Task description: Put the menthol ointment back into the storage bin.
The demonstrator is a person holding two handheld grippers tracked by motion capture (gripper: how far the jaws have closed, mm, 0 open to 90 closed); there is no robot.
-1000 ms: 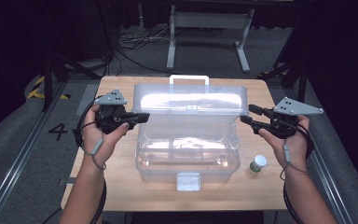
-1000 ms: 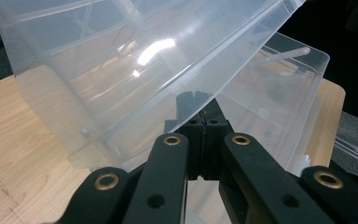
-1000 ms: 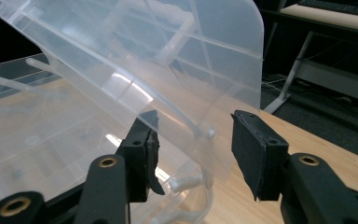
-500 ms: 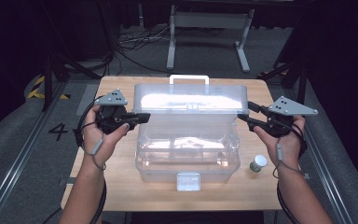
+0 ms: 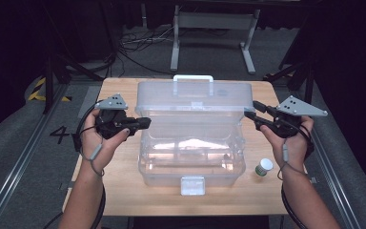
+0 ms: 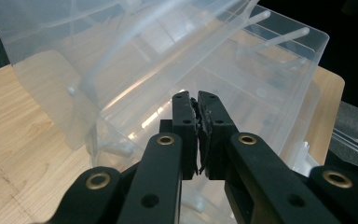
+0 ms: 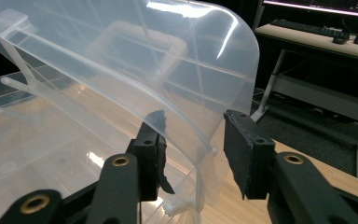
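One clear plastic box (image 5: 193,143) sits mid-bench (image 5: 119,191), lid (image 5: 195,98) raised: light, slick, thin-walled and flexible, best held by the lid's side edges. Left tongs (image 6: 198,112) are pressed together beside it; right tongs (image 7: 193,140), just closing, straddle the lid's edge without pinching.

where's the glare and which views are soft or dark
High view: glare streaks across the clear box, and the room beyond the table is dark. Right gripper view: a bright highlight on the curved lid. Left gripper view: near jaws sharp, far background slightly soft.
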